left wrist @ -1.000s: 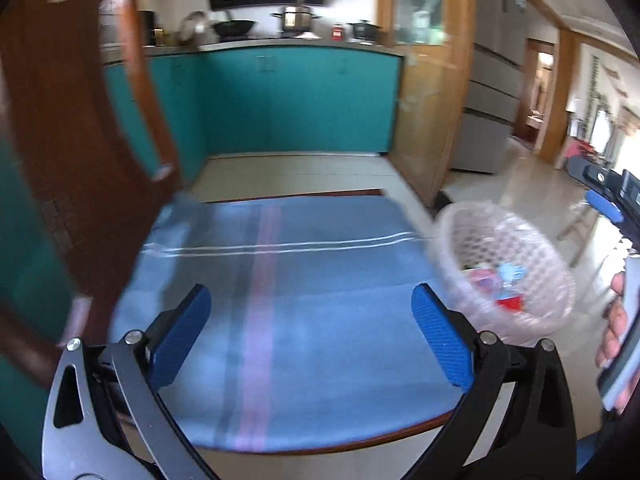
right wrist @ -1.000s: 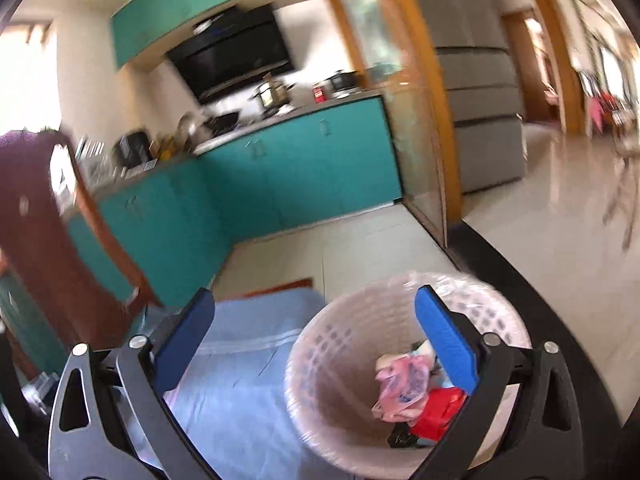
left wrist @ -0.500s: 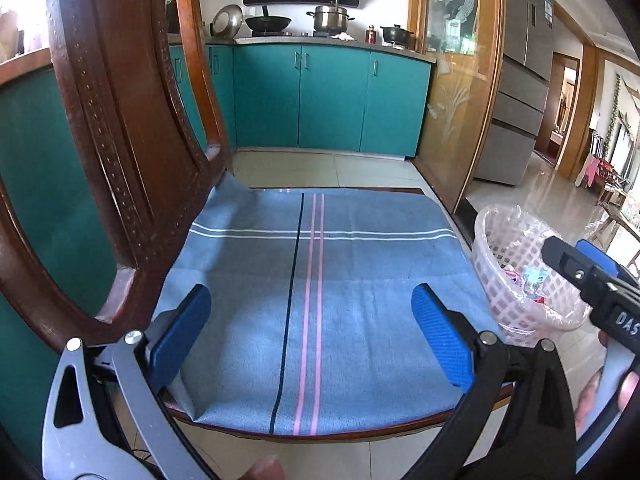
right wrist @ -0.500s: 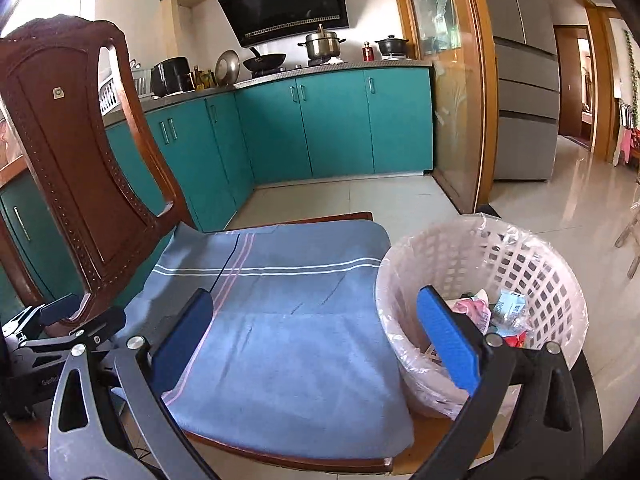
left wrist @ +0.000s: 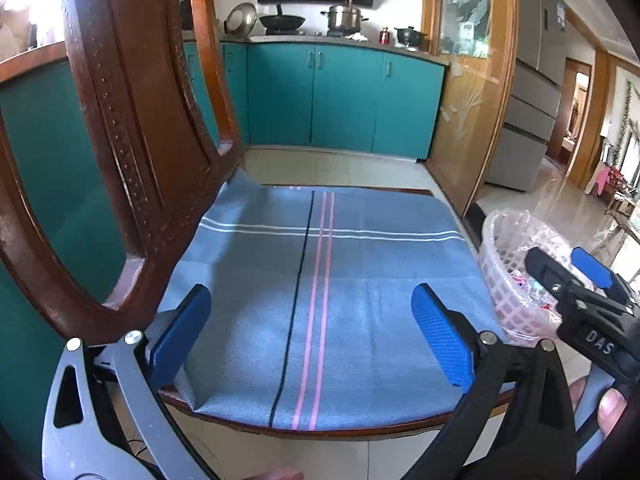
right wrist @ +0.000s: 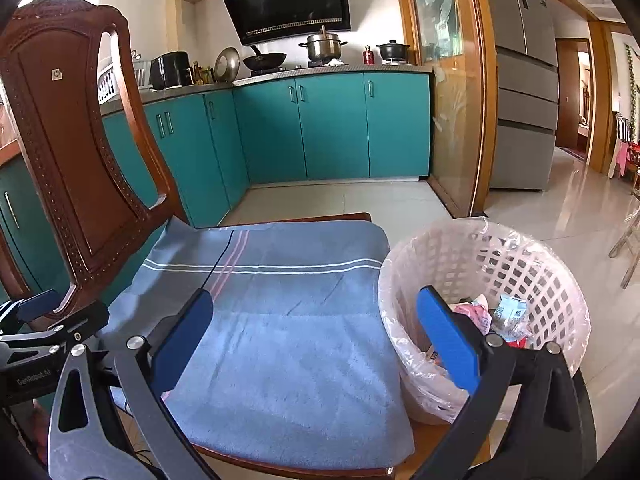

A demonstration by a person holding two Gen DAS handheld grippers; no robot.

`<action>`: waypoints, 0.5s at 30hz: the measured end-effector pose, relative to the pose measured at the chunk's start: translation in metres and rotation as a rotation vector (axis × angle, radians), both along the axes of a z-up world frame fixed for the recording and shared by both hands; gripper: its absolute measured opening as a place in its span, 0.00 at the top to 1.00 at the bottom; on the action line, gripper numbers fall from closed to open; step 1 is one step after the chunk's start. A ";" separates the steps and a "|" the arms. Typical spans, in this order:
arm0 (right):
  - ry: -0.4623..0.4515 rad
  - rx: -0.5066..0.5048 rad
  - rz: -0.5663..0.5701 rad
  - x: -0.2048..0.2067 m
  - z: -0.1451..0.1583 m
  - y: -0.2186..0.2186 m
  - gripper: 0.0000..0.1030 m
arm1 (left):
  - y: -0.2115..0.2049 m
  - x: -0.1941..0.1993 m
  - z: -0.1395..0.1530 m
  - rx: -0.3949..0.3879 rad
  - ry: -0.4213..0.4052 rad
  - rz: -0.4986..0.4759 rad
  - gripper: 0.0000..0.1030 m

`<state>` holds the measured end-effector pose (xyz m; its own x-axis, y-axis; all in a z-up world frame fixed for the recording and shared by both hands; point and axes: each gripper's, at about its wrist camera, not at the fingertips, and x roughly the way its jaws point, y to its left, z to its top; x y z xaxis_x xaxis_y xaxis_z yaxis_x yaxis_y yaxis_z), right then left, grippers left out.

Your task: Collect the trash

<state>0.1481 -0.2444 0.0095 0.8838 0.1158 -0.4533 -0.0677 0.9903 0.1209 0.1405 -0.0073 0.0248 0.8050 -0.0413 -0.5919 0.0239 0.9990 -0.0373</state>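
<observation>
Cloth on chair seat; basket right of it — trash inside.

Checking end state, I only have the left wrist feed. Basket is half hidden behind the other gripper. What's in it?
Observer: From the right wrist view, the basket holds wrappers, a pink one and a small pale blue carton among them.
Operator: Is it lined?
Observer: Yes, a clear plastic bag is folded over the rim.
Operator: Right gripper holding anything?
Observer: No, the right gripper is open and empty, hovering over the blue cloth and the basket's near edge.
</observation>
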 end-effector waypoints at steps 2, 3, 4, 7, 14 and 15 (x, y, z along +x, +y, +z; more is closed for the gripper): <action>0.004 0.001 0.005 0.001 -0.001 -0.001 0.03 | 0.000 -0.003 0.000 -0.021 -0.016 -0.016 0.03; 0.006 0.002 0.007 0.000 -0.002 -0.001 0.03 | 0.000 -0.003 0.000 -0.025 -0.018 -0.014 0.03; 0.008 0.004 0.012 0.000 -0.002 -0.001 0.03 | 0.001 -0.002 0.001 -0.028 -0.015 -0.009 0.03; 0.006 0.002 0.018 -0.001 -0.002 -0.001 0.03 | 0.004 -0.002 0.002 -0.030 -0.005 0.001 0.03; -0.006 -0.010 0.011 -0.004 0.000 -0.004 0.03 | 0.004 -0.003 0.002 -0.053 -0.013 -0.028 0.03; -0.005 -0.008 0.010 -0.003 0.000 -0.004 0.03 | 0.002 -0.003 0.001 -0.042 -0.015 -0.033 0.03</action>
